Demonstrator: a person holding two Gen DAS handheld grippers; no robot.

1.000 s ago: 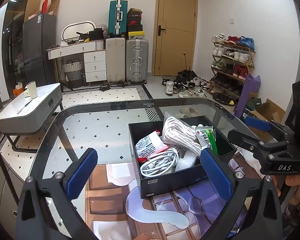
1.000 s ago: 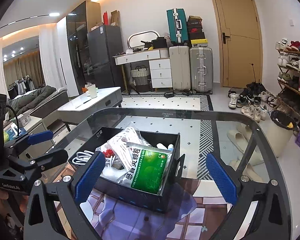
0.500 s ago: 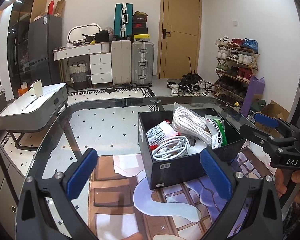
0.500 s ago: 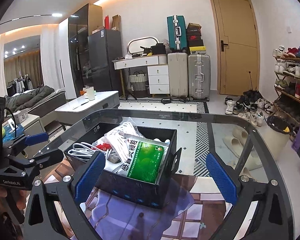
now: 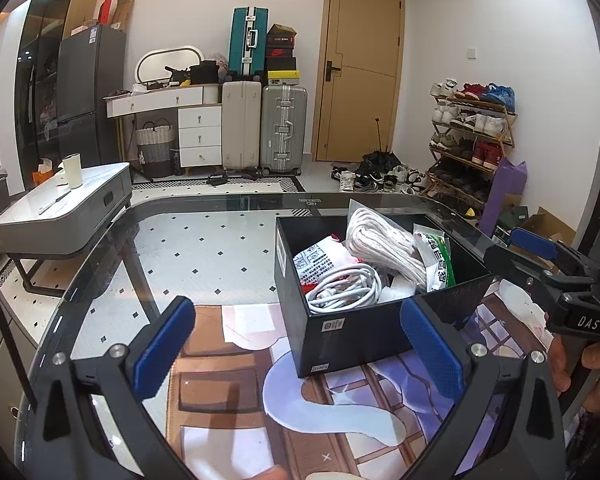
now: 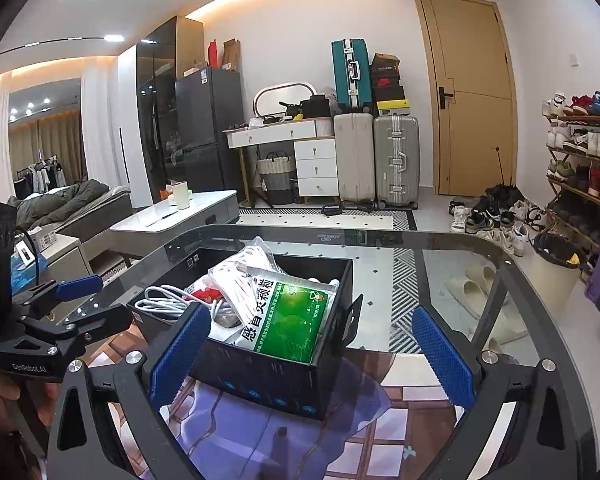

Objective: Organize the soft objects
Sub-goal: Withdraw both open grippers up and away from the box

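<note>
Glass-topped desk (image 5: 204,248), rounded corners, patterned mat (image 5: 236,364) spread under the near half. Black open-topped box (image 5: 356,332) standing on the mat, right of centre in the left wrist view, centre-left in the right wrist view (image 6: 268,380). Box filled above the rim: bundle of white rope (image 5: 380,240) propped toward the far side, green and white packet (image 6: 292,322) leaning against the right-hand wall, red and white packet (image 5: 320,258) on the left, coil of white cable (image 5: 346,288) at the near left corner. Left tongs (image 5: 296,352) wide open, holding nothing, hovering low over the mat just in front of the box, right pad overlapping the box's near right corner in the view. Right tongs (image 6: 310,352) likewise wide open and empty, near the box, left pad in front of its near left corner; contact with the box cannot be judged. Each pair of tongs visible at the edge of the other's camera.
</note>
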